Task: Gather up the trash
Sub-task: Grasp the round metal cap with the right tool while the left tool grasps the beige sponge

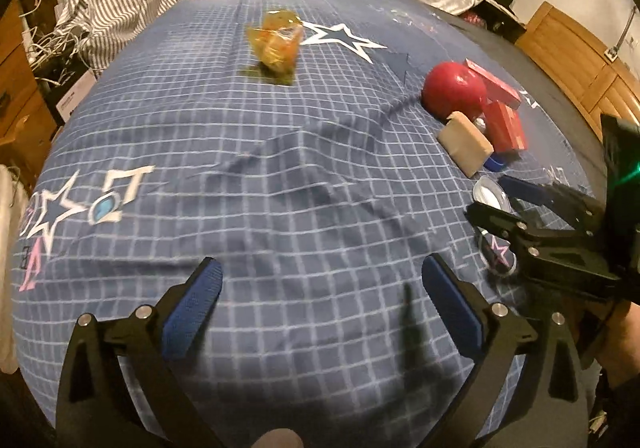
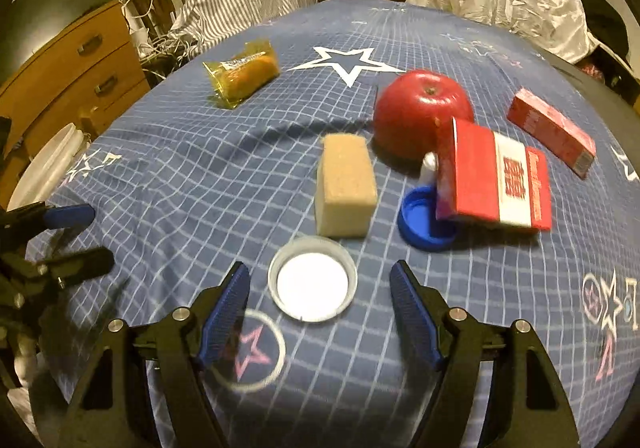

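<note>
Right gripper (image 2: 320, 312) hovers with fingers spread, empty, around the white cap (image 2: 312, 280) on the desk (image 2: 200, 175), light, rigid, best pinched across its rim, while the left gripper (image 1: 320, 288) gapes wide, holding nothing.

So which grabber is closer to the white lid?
The right gripper. The white lid lies just ahead of its open fingers. The left gripper hovers open over bare cloth, off to the lid's side.
</note>
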Action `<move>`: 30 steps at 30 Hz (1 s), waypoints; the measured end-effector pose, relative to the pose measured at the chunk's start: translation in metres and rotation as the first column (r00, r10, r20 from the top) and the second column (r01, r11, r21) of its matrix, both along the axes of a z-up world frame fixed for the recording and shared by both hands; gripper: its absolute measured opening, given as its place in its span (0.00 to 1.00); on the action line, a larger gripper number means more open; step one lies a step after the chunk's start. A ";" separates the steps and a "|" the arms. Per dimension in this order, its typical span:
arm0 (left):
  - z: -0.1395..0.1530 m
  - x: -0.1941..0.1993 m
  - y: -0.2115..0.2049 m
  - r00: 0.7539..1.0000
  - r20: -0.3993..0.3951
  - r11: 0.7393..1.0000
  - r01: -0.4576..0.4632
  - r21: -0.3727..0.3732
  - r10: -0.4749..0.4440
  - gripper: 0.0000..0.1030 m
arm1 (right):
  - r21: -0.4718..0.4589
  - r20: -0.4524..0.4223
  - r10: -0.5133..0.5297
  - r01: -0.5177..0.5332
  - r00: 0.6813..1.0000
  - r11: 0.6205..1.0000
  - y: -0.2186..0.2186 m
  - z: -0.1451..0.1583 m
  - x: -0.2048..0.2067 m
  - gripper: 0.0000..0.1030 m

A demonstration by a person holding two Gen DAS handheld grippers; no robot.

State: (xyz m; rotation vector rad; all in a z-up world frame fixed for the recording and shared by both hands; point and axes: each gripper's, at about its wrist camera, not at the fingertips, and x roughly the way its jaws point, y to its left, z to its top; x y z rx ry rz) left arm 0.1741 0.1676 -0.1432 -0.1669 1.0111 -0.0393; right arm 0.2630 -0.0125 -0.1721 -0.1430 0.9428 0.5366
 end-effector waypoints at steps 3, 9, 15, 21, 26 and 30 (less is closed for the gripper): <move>-0.001 0.012 -0.014 1.000 -0.004 1.000 0.014 0.000 -0.014 0.94 | 0.013 0.004 0.000 0.000 1.000 1.000 0.000 0.002 -0.006 0.40; -0.001 0.032 -0.048 0.997 -0.003 0.997 0.077 -0.005 -0.077 0.94 | 0.041 0.028 -0.021 0.020 0.999 0.999 -0.043 0.009 -0.022 0.40; 0.000 0.057 -0.090 0.991 0.019 0.992 0.129 0.002 -0.129 0.94 | 0.033 0.031 -0.108 0.107 0.994 0.994 -0.102 0.004 -0.033 0.40; -0.001 0.089 -0.128 0.992 0.040 0.993 0.119 0.010 -0.120 0.94 | 0.069 0.021 -0.133 0.131 0.991 0.989 -0.120 -0.002 -0.039 0.40; -0.006 0.107 -0.132 0.997 0.034 0.996 0.062 0.069 -0.064 0.80 | 0.103 0.012 -0.135 0.133 0.991 0.986 -0.123 -0.004 -0.040 0.41; -0.007 0.105 -0.115 0.998 0.022 0.995 0.053 0.082 -0.055 0.76 | 0.125 0.006 -0.128 0.126 0.992 0.984 -0.126 -0.004 -0.040 0.41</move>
